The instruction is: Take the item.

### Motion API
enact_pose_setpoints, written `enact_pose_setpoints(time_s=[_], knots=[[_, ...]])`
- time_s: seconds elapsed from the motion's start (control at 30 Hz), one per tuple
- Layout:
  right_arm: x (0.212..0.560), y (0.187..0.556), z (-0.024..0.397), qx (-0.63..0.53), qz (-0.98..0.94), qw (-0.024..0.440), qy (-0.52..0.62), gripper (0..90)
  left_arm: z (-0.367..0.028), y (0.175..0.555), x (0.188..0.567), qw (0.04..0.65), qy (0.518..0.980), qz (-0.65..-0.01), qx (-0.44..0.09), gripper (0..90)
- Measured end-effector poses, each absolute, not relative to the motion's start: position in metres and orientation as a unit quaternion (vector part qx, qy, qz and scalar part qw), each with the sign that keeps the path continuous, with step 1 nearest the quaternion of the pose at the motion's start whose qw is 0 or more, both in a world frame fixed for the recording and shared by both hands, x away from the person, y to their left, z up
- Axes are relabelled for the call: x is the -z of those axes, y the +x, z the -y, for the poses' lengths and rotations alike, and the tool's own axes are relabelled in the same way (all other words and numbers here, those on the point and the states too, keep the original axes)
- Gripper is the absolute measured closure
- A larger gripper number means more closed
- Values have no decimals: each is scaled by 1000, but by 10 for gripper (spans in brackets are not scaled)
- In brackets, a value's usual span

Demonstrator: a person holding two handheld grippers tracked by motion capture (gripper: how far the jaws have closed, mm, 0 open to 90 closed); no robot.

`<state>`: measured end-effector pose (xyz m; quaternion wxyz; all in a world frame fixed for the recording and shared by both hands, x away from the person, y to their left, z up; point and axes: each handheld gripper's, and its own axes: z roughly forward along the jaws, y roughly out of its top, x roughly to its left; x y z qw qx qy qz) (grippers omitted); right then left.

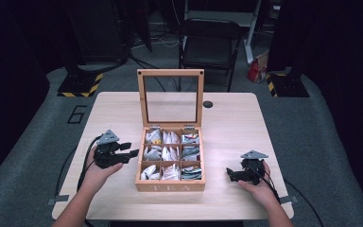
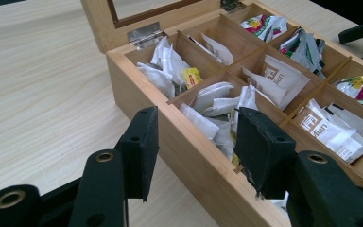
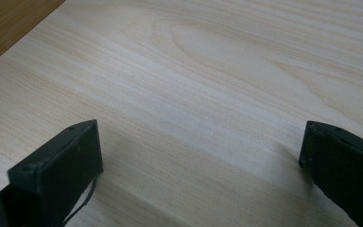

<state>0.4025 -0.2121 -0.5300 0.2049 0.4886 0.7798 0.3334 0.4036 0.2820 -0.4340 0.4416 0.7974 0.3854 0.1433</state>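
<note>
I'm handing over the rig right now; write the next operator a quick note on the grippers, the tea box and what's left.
Left gripper: open, nothing held, at the left wall of the tea box, aimed at the white tea bags in the middle-left compartment.
Right gripper: open, nothing held, low over the table right of the box.
Box: mid-table, lid upright, nine compartments all holding bags.
Done: box is open.
Left: probably grip a bag from the left column; none is gripped yet.

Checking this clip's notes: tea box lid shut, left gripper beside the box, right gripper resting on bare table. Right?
Not quite. The lid stands open, upright behind the tea box, as the high view shows. The left gripper is beside the box; the right gripper is over bare table.
</note>
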Motion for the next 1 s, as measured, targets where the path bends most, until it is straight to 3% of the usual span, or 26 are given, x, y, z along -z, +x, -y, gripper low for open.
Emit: enact_pose_setpoints(time_s=[0.7,1.0], knots=[[529,403,212,-332,-782,205,487,0,-262,414,429,457,797,-379,-113,484],[530,403,212,-333,-782,206,484,0,-252,414,428,452,805,-367,-113,557]])
